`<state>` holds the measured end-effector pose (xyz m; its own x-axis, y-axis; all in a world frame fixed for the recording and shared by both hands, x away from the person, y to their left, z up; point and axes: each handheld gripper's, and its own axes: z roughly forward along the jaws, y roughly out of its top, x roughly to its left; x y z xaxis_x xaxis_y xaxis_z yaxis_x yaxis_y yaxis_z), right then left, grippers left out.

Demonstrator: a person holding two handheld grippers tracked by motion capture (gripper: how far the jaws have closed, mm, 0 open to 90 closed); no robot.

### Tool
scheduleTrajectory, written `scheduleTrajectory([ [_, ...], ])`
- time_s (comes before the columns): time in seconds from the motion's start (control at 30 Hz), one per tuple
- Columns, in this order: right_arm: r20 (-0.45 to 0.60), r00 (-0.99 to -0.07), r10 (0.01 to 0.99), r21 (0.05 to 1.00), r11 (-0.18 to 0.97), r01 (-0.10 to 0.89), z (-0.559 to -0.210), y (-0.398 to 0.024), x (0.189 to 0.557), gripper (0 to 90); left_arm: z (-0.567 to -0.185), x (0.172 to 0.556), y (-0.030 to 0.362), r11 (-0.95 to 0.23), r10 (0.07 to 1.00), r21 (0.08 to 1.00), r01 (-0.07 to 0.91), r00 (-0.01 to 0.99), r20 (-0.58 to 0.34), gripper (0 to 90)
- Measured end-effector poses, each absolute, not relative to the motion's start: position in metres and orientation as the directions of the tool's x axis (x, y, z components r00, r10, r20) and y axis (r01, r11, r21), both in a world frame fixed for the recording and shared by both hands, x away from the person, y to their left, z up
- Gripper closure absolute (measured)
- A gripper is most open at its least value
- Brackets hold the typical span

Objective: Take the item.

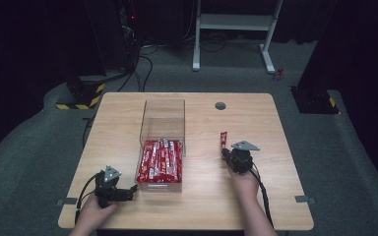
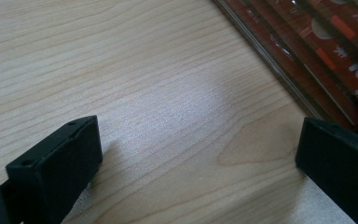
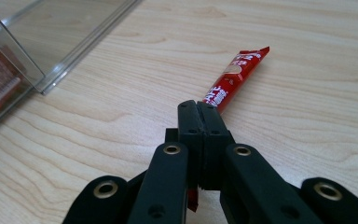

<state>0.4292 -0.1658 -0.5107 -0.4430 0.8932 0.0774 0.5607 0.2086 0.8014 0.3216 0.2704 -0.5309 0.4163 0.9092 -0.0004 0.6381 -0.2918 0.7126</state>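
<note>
A clear plastic box stands mid-table, its near half packed with several red sachets. My right gripper is shut on one red sachet, which sticks out past the jaws low over the table right of the box. Its tail shows below the jaws. My left gripper rests on the table at the box's near left corner, open, with bare wood between its fingers. The red sachets show through the box wall at the upper right of the left gripper view.
The wooden table has a round grey grommet at the back. The clear box's corner lies left of my right gripper. Cables trail from both grippers toward the near edge. A white desk frame stands on the floor beyond.
</note>
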Motion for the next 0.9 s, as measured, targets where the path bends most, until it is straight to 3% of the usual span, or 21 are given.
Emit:
scheduleTrajectory([
  [0.27, 0.072, -0.431, 0.900, 0.783, 0.217, 0.583, -0.519, -0.166, 0.433, 85.8, -0.531, 0.322, 0.270, -0.290, 0.910, 0.713, 0.638, 0.416, -0.002, 0.6],
  [0.43, 0.087, -0.435, 0.896, 0.796, 0.200, 0.572, -0.515, -0.166, 0.432, 73.8, -0.531, 0.322, 0.270, -0.291, 0.909, 0.713, 0.638, 0.416, 0.000, 0.6],
  [0.9, 0.067, -0.455, 0.888, 0.828, 0.205, 0.521, -0.499, -0.163, 0.421, 53.9, -0.531, 0.322, 0.270, -0.291, 0.910, 0.713, 0.638, 0.416, 0.000, 0.6],
])
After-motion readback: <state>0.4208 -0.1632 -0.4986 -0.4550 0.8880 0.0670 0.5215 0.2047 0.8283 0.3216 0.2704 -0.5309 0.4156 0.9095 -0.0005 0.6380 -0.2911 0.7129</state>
